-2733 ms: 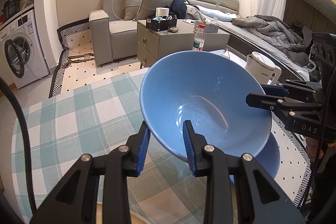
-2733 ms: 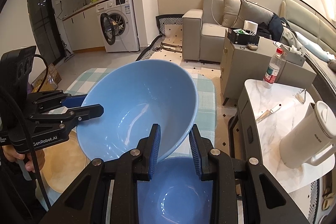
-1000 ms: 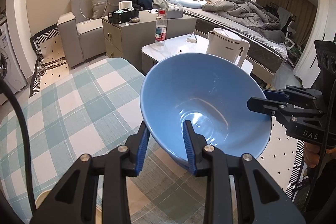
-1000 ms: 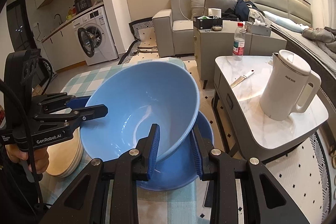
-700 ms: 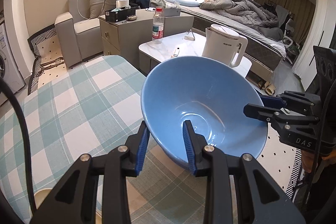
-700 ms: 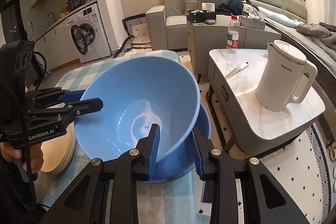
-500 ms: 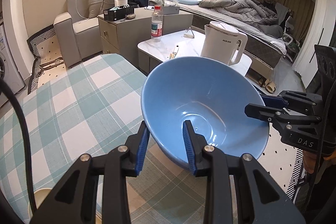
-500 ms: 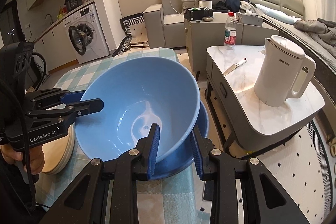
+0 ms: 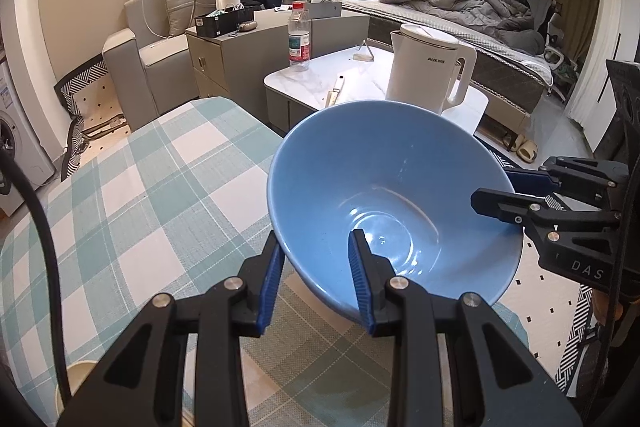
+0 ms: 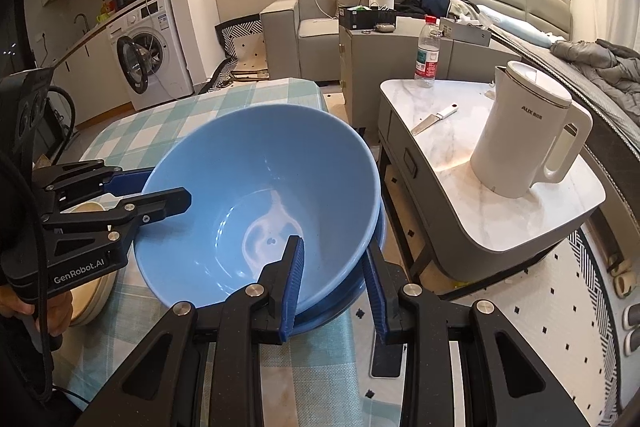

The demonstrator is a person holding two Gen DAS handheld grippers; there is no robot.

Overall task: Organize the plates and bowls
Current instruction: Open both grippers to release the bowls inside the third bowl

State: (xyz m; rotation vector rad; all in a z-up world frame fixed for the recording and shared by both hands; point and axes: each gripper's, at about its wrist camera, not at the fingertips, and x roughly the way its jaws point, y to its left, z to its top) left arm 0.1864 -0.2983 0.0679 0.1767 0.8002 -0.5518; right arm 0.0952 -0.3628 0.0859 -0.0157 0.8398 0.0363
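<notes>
Lower now than a moment ago, the top bowl [image 10: 256,195] sinks into the second blue bowl [image 10: 352,295] beneath it on the checked surface [image 9: 132,187]. Left tongs [image 9: 316,275] and right tongs [image 10: 332,283] each clamp opposite sides of its rim, one pad inside and one outside, probably to keep it level for nesting. Count: two blue bowls; beside them a stack of beige plates [image 10: 90,291], number unclear.
</notes>
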